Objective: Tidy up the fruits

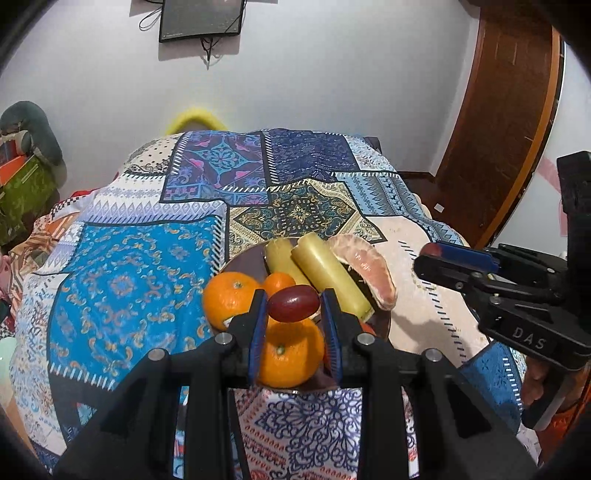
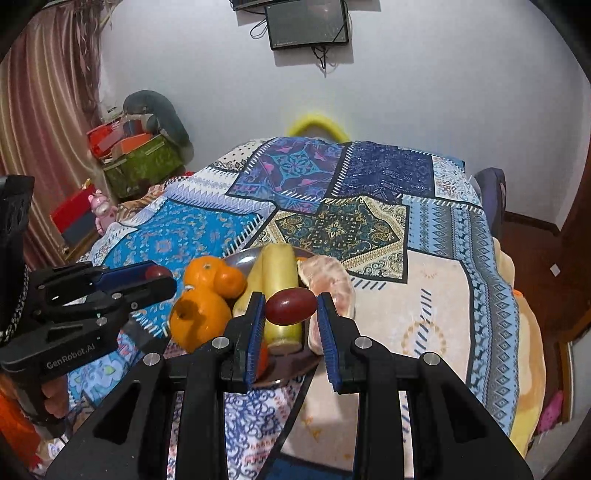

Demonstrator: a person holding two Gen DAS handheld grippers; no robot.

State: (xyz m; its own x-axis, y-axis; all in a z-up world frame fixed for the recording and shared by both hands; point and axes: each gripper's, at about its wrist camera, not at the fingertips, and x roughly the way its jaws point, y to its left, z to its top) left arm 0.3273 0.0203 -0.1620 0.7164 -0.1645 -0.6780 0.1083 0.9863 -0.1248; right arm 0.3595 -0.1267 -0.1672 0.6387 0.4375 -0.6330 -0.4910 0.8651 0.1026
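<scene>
A dark metal plate [image 1: 236, 260] [image 2: 240, 257] on the patterned cloth holds three oranges [image 1: 231, 299] [image 2: 199, 321], two yellow-green stalk pieces [image 1: 332, 273] [image 2: 279, 273] and a peeled pink citrus segment [image 1: 369, 269] [image 2: 328, 284]. My left gripper [image 1: 293, 299] is shut on a dark red oval fruit [image 1: 293, 304], held above the plate's near side. It also shows at the left of the right wrist view as the left gripper [image 2: 166, 280]. My right gripper [image 2: 290, 299] is shut on a second dark red oval fruit [image 2: 290, 307] over the plate; from the left wrist view the right gripper [image 1: 424, 258] sits right of the plate.
A patchwork cloth [image 1: 147, 266] covers the table, with a beige blanket [image 2: 424, 295] on its right part. Boxes and a green bin [image 2: 144, 162] stand by the curtain at the left. A screen [image 2: 306, 24] hangs on the far wall. A wooden door [image 1: 498, 129] is at the right.
</scene>
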